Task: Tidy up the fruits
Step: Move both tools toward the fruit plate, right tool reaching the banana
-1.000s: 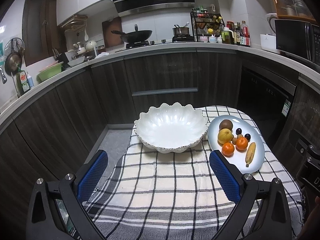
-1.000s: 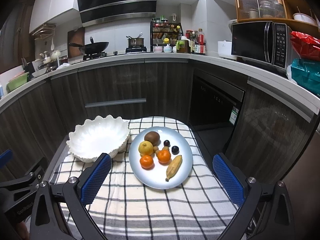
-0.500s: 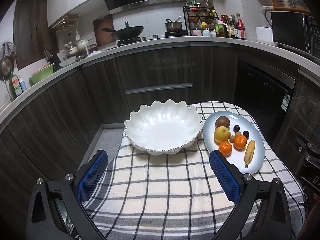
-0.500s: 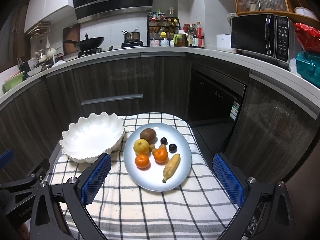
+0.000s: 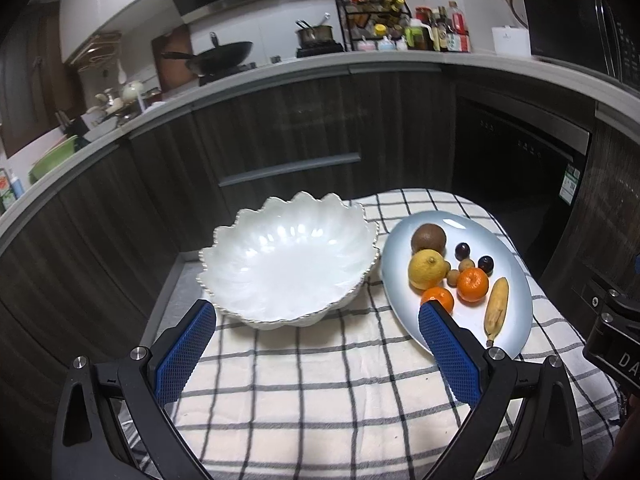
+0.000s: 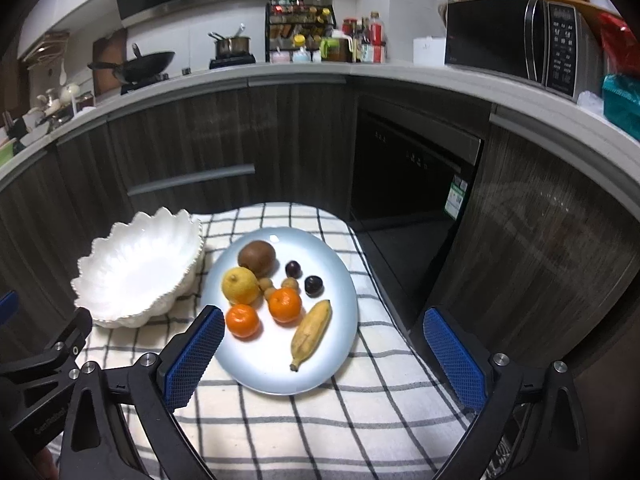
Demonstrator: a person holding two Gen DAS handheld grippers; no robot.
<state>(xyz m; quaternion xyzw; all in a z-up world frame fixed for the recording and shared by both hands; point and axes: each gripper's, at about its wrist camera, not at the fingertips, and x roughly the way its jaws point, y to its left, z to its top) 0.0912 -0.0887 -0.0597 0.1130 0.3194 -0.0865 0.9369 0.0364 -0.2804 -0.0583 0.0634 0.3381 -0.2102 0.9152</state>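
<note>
Fruits: all of them lie on the pale blue plate point(image 6: 340, 320), which sits on the checked cloth point(image 6: 360, 420) covering the surface, just to the right of the white scalloped bowl point(image 6: 120, 308).
On the plate: a kiwi point(image 6: 257, 258) at the far side, a lemon point(image 6: 240, 285) beside it, two oranges point(image 6: 242, 321) nearer, a banana point(image 6: 312, 330) on the right, two dark plums point(image 6: 313, 285), and two small brown fruits point(image 6: 267, 285) in the middle, too small to name.
Bowl: empty, nothing in it in either view.
Progress: by my reading the sorting has not begun; no fruit has left the plate, so every piece is yet to be moved, presumably into the bowl.
Right claw point(image 6: 320, 344): wide apart and just starting to close, gripping nothing; it hangs over the near part of the plate with the banana and the near orange in the span between its pads, untouched.
Left claw point(image 5: 316, 336): spread wide, holding nothing, aimed at the near rim of the bowl.
Likely first pick: the near orange or the banana, though I cannot tell which is meant.
</note>
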